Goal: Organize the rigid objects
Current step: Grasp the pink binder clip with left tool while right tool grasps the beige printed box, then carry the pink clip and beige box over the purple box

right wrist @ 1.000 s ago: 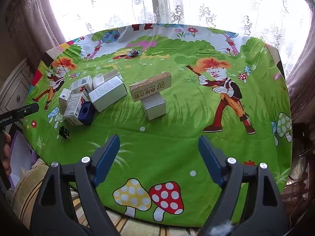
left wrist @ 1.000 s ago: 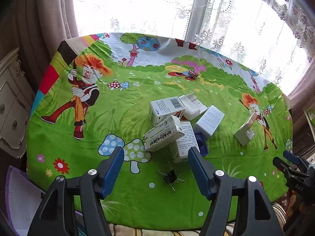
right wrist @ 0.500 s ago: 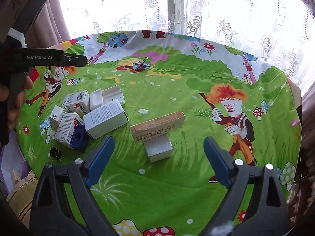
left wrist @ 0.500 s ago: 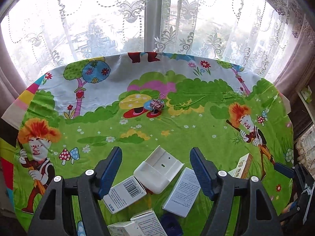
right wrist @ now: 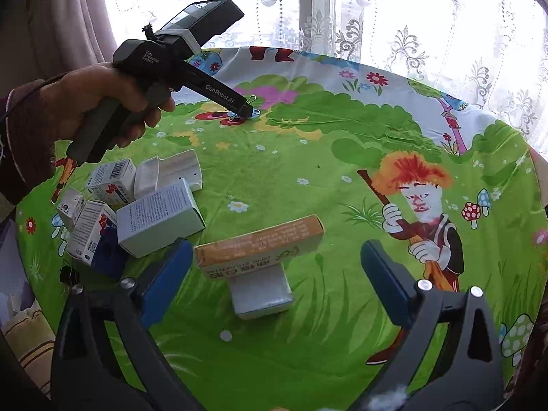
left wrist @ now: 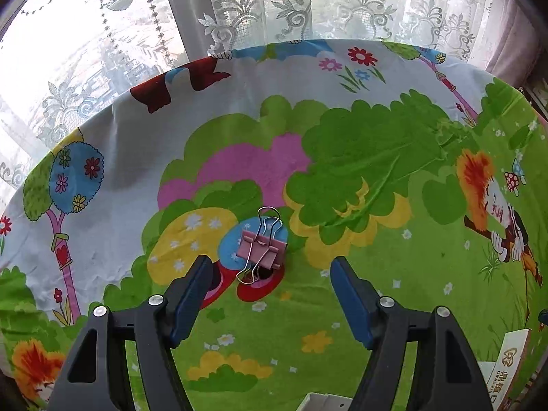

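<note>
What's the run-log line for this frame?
phase: reach | left gripper: open, lined up on pink binder clip | right gripper: open, over orange box | held: nothing

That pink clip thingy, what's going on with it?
A person is tidying small things on a cartoon tablecloth. The left gripper, open, is reaching toward the pink binder clip but hasn't grabbed it. The right gripper, also open, hovers over a yellow box. More boxes sit piled nearby.
</note>
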